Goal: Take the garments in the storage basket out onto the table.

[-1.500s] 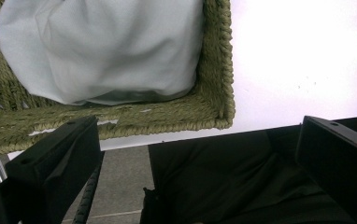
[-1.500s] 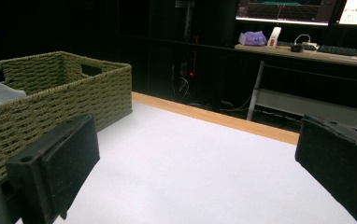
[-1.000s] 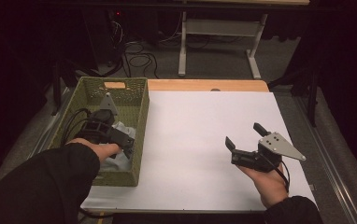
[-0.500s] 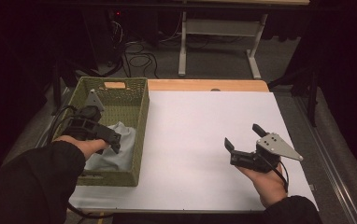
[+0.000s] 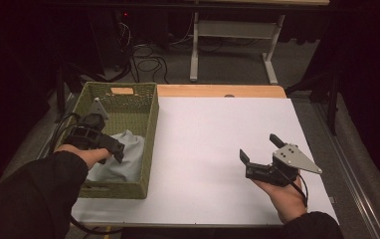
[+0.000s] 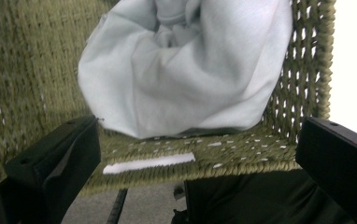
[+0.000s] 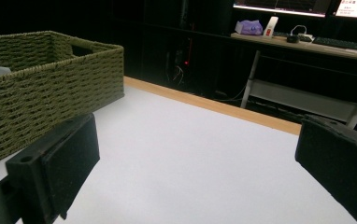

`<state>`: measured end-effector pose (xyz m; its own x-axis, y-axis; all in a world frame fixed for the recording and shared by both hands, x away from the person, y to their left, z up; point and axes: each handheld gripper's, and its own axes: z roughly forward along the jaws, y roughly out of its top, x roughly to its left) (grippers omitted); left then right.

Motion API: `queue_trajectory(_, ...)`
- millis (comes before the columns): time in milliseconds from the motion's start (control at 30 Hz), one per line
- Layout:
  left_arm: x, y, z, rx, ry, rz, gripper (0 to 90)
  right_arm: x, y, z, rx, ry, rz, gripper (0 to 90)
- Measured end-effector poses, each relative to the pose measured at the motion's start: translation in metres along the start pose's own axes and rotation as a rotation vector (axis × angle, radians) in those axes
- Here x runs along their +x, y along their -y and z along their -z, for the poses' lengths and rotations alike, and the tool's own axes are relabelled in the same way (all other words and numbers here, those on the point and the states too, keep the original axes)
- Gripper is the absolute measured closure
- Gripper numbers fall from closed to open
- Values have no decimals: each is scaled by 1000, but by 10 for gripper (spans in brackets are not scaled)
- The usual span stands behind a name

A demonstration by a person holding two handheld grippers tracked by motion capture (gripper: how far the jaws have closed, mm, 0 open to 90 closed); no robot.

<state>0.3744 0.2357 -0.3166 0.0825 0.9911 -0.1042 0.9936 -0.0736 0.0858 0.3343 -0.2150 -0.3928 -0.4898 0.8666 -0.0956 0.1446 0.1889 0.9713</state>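
inside the basket [image 5: 148, 124], cloth [image 5: 123, 159] under left tool [image 5: 116, 149].

Left gripper [image 5: 112, 148], right gripper [image 5: 260, 155] agape

The basket [image 5: 148, 124] is placed on the left part of the table [image 5: 213, 134] and is taken as the landmark. Inside the basket, in its near half, the cloth [image 5: 121, 159] is laid against the right wall. The left gripper [image 5: 116, 149] is held over the basket, just above the cloth. The right gripper [image 5: 257, 152] is held well to the right of the basket, above the near part of the table
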Motion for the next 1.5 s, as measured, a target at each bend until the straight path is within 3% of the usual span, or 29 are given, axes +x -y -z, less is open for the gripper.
queue_trajectory(400,1,-15,-17,-33,10,-6,5,1,1,-2,4,-2,1,7)
queue_trajectory(700,13,-24,-50,-3,37,35,6,0,-1,-2,4,-18,-6,7)
queue_trajectory(933,14,-32,-68,20,40,22,6,1,-3,-3,-2,-29,-5,7)
queue_trajectory(1267,17,-46,-90,46,-3,45,1,0,-3,-3,-4,-30,-18,7)
queue_trajectory(1500,26,-53,-107,78,27,80,0,-2,-2,-3,-3,-29,-27,7)
